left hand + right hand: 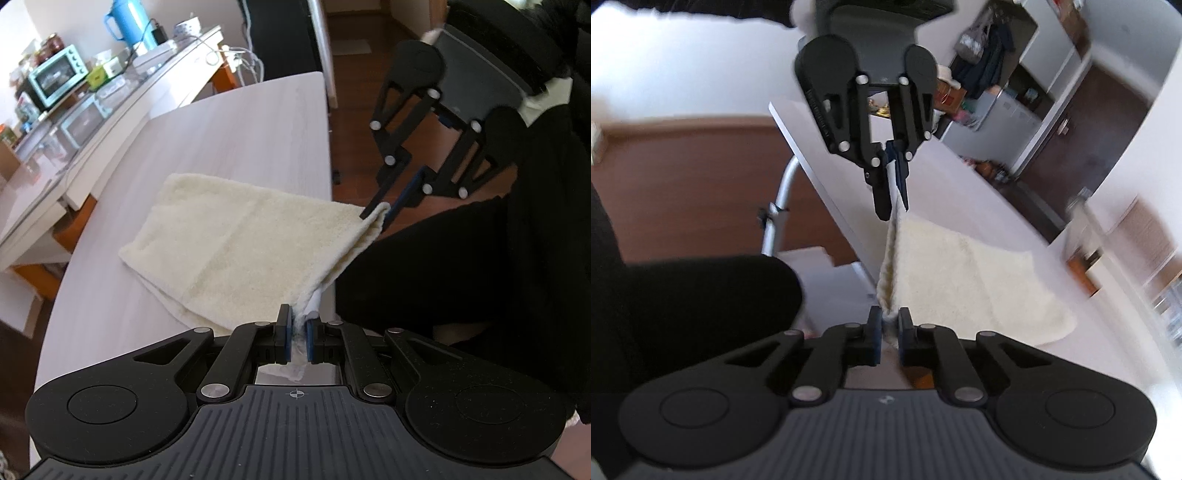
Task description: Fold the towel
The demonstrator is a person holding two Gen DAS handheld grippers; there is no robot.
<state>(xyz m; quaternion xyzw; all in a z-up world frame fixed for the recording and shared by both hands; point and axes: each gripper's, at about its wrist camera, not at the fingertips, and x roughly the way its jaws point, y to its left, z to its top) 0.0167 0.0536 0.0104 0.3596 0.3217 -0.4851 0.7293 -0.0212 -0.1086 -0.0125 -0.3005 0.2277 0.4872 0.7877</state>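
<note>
A cream towel (236,243) lies folded double on the pale table (236,140), its near edge lifted off the table's edge. My left gripper (298,321) is shut on one corner of that edge. My right gripper (380,212) is shut on the other corner, off the table's right side. In the right wrist view the right gripper (889,321) pinches the towel (960,280), and the left gripper (894,206) pinches the far corner, the edge stretched between them.
A counter (110,96) left of the table holds a blue kettle (127,22), a teal oven (55,77) and cables. A metal table leg (779,206) and wooden floor (694,184) lie beyond the table's edge. The person's dark clothing (480,277) is close on the right.
</note>
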